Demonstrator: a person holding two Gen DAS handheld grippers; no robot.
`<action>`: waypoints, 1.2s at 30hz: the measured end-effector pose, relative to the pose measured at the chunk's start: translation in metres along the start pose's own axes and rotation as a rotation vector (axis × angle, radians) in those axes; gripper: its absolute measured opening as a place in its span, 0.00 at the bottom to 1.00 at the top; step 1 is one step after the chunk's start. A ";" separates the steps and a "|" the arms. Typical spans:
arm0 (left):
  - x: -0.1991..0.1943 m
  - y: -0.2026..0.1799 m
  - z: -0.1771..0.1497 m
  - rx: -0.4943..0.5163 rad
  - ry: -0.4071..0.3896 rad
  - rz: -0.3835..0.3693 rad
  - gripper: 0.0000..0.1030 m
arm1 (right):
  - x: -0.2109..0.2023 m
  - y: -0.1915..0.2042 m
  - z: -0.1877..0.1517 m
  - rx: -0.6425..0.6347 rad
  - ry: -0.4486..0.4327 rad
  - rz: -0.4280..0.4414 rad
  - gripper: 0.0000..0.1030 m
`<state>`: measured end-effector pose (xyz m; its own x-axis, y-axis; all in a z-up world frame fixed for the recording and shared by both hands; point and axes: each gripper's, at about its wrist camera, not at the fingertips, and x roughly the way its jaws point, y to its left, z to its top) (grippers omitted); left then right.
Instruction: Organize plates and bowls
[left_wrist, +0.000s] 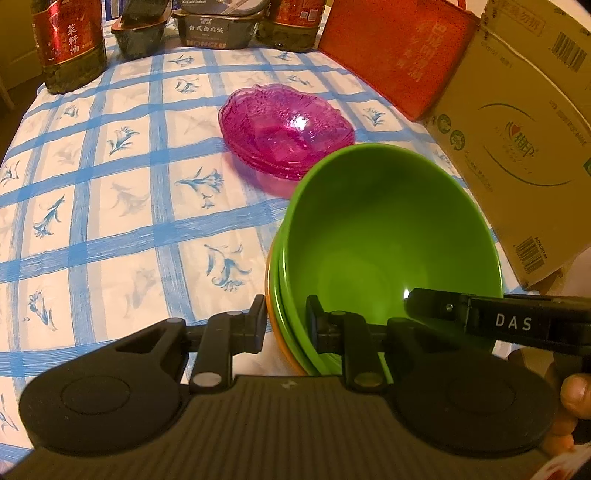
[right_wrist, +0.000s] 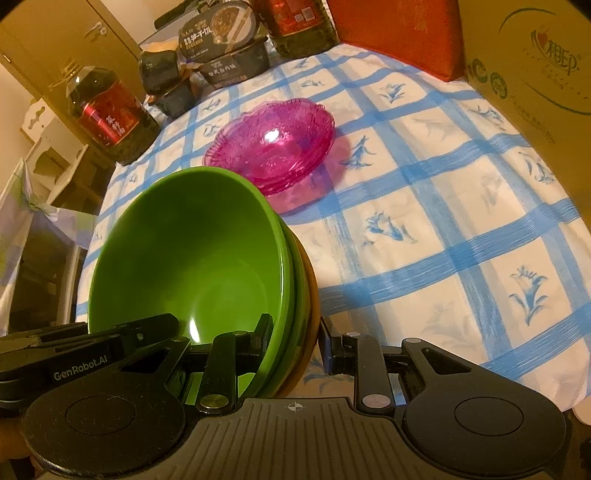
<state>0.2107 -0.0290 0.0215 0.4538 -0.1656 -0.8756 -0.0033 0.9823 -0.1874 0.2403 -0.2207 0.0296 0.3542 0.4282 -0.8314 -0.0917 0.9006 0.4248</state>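
A table under a blue-checked cloth (left_wrist: 110, 177) carries pink glass dishes (left_wrist: 286, 129) mid-frame, an oil bottle (left_wrist: 68, 40) upper left, food boxes (left_wrist: 218, 27) along the top, and a cardboard carton (left_wrist: 517, 147) right.

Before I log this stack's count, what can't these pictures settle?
- Stacked green bowls: count unclear, both views; nested rims overlap.
- Orange dish beneath: only its edge shows.
- Stack's underside: hidden by left gripper and right gripper.
- Pink bowls: layers blur together.

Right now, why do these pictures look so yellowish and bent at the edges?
Left wrist view: warm indoor light, the fisheye curves the tablecloth, glare spots on the pink dishes and green bowl. Right wrist view: same tint, dark rounded corners, cupboard side dim.
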 end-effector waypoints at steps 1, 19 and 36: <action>-0.001 -0.001 0.001 0.002 -0.003 0.000 0.19 | -0.001 0.000 0.001 -0.001 -0.002 0.001 0.26; -0.001 -0.007 0.060 0.003 -0.034 -0.016 0.19 | -0.006 0.003 0.061 -0.024 -0.040 0.000 0.26; 0.018 0.008 0.138 -0.015 -0.052 -0.009 0.19 | 0.022 0.012 0.136 -0.034 -0.026 0.018 0.26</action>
<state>0.3417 -0.0124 0.0658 0.4998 -0.1692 -0.8494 -0.0120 0.9793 -0.2022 0.3736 -0.2102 0.0655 0.3761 0.4427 -0.8140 -0.1294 0.8950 0.4269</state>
